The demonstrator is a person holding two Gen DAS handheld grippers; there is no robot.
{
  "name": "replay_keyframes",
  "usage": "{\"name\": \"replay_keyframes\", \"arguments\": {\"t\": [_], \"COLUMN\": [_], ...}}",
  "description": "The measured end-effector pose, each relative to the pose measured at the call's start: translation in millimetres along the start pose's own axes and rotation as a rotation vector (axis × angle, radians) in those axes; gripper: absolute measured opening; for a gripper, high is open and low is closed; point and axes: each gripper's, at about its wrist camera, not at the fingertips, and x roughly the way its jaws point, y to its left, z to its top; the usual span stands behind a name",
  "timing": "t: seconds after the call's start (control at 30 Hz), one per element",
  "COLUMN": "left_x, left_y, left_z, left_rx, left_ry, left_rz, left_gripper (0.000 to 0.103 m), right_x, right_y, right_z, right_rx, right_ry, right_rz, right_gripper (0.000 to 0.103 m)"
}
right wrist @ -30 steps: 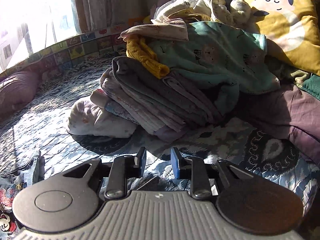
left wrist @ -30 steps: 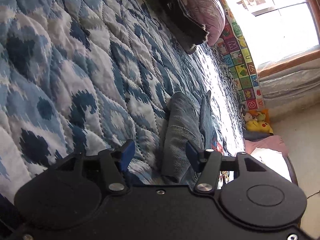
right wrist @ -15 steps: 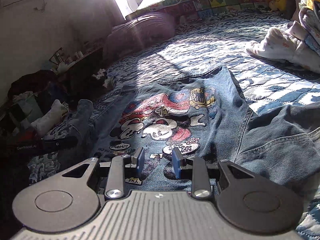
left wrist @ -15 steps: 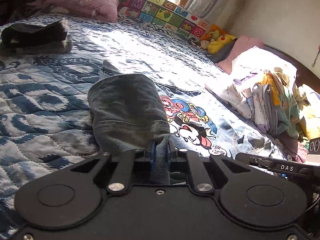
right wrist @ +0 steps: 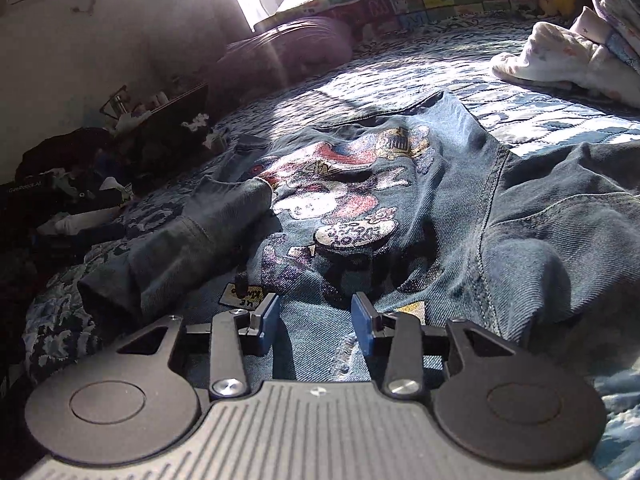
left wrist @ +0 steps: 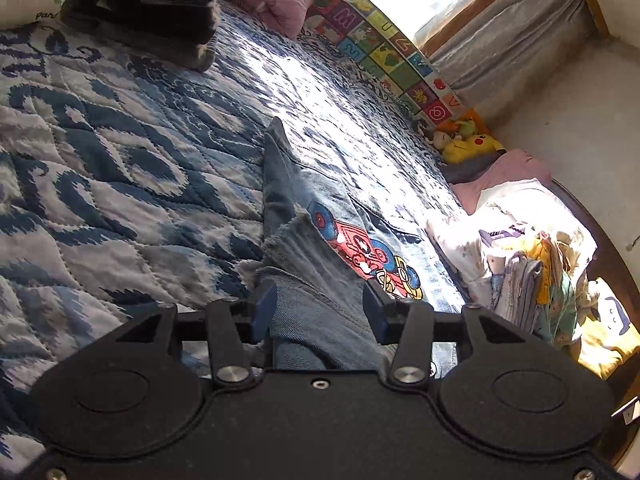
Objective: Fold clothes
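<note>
Denim jacket lay on the quilted bed; left gripper and right gripper fingers were spread above it.

You've got a denim jacket: coarse twill weave, faded matt blue, w/ a raised, slightly glittery print patch mid-frame. Its sleeve shows a frayed, fuzzy edge in the left wrist view. The quilt is stitched, puffy cloth, matt. Left gripper body is smooth matt black plastic; right gripper has a ribbed grey plastic top. Both have shiny metal screws and blue matt pads. Plush toy, upper right, looks soft and fuzzy.
</note>
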Motion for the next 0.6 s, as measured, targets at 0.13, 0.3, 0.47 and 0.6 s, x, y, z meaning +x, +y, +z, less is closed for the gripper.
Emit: {"name": "replay_keyframes", "arguments": {"t": [0.13, 0.3, 0.47, 0.6], "left_x": [20, 22, 17, 1], "left_y": [29, 41, 35, 15], "left_z": [4, -10, -9, -1], "left_rx": [-0.249, -0.428, -0.437, -0.274], "left_ry": [0.065, 0.05, 0.015, -0.063], "left_rz": [0.01, -0.034, -0.006, 0.057], "left_gripper": [0.053, 0.042, 0.013, 0.003], "right_x": [0, -1, -1, -1], "right_y": [-2, -3, -4, -5], "right_z": [-2, -3, -3, -4], "right_rx": [-0.008, -0.009, -0.007, -0.003], "right_ry": [-0.008, -0.012, -0.015, -0.017], "right_rz": [0.012, 0.018, 0.023, 0.026], "right_gripper": [0.041, 0.041, 0.041, 0.041]}}
